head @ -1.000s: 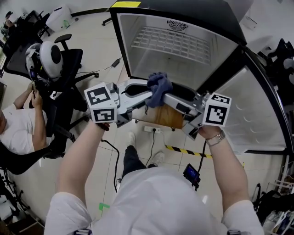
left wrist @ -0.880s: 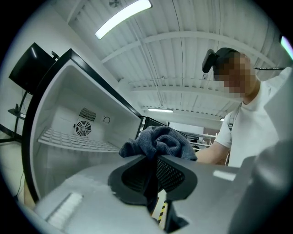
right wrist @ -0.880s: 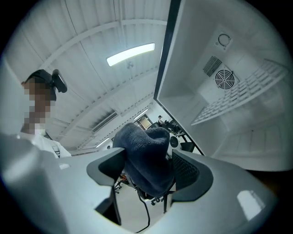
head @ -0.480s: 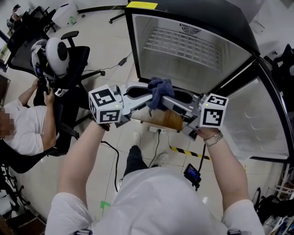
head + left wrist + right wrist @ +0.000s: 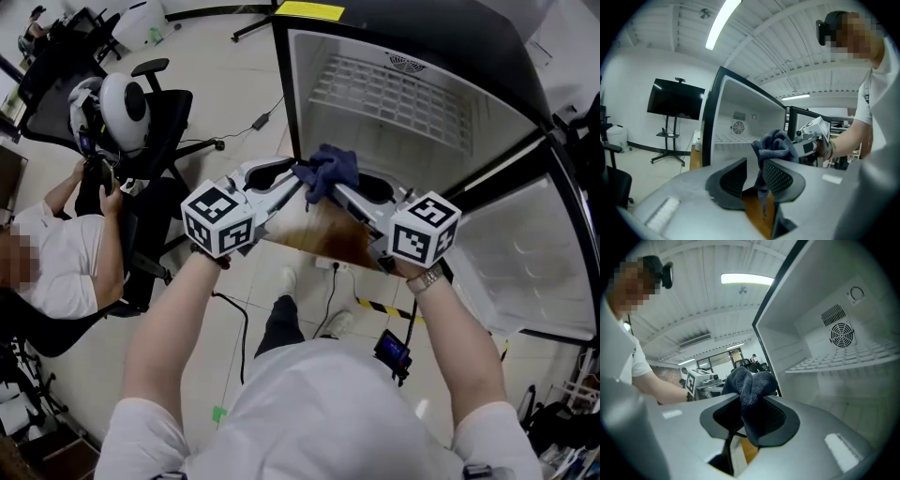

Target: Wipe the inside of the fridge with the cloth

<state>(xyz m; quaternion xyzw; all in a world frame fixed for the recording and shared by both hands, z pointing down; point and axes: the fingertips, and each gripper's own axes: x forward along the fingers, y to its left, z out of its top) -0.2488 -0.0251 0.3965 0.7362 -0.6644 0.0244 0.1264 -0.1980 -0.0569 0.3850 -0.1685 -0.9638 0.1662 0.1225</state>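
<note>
Blue-grey cloth (image 5: 328, 169) is bunched in the air where the two tongs meet, just in front of the fridge (image 5: 375, 141) opening, near its lower front edge. Reads as a handover.

Left tongs (image 5: 752, 169): the jaws have just been opening and now stand apart. The cloth hangs between them against one pad, with a gap on the other side.

Right tongs (image 5: 747, 417): the jaws have just been closing. The cloth is wadded between them and the pads look to be pinching it.

Doing it well, my call:
- Make sure the right grip is firm before the left backs off.
- Draw the left tongs straight back so the ribbed pad does not drag the cloth out.
- Keep a good wad proud of the right tips, so fabric, not plastic, meets the liner.
- Loose tail hangs low and could snag on the front lip going in.

Fridge: the door (image 5: 525, 244) is swung wide on the person's right and the white liner is exposed. One wire shelf (image 5: 394, 94) sits high up, with a round fan vent (image 5: 841, 335) in the back wall. Nothing on the shelf or the fridge floor that I can see.
</note>
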